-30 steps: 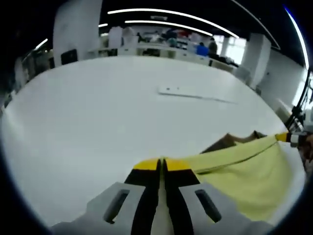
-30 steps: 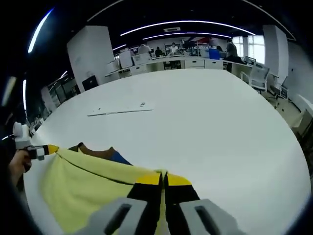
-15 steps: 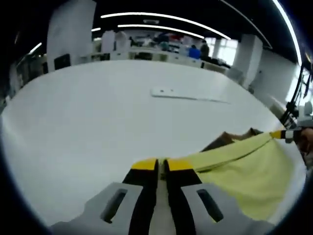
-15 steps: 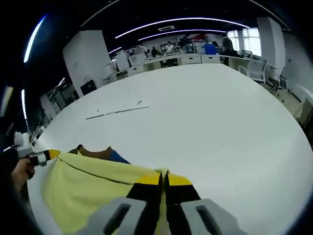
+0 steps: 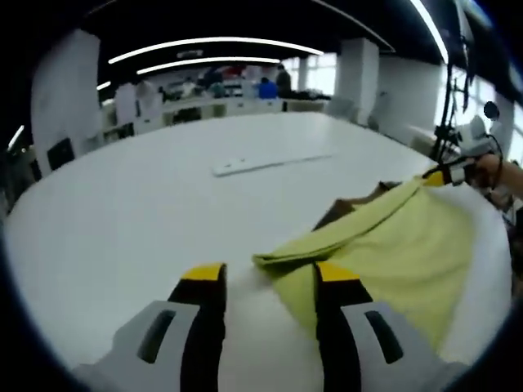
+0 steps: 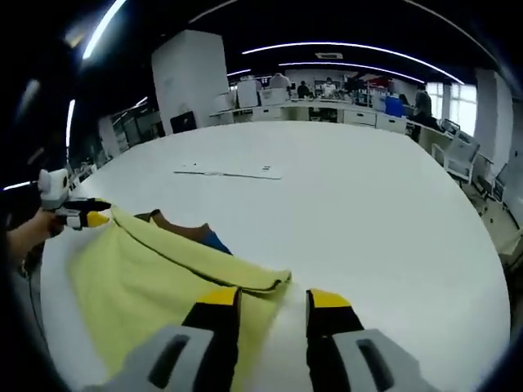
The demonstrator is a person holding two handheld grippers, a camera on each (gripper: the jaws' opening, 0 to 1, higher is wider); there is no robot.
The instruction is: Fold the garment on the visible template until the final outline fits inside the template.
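Both grippers [image 5: 270, 278] [image 6: 267, 296], jaws parted, nothing gripped.

Setting: open-plan office or lab floor. Evidence: long curved strip lights [image 6: 359, 51] on a dark ceiling; large white worktable [image 6: 368, 204] in the foreground, bearing a flat white strip [image 5: 261, 162] well apart from the near edge; rows of white desks [image 6: 327, 106] at the far side with monitors and seated or standing people [image 5: 270, 86] among them; broad white columns [image 6: 192, 77] rising to the ceiling; bright windows [image 5: 323, 69] along the far wall; office chairs [image 6: 458, 155] beside the table's right edge in the right gripper view; a dark stand [image 5: 448, 106] at the right of the left gripper view
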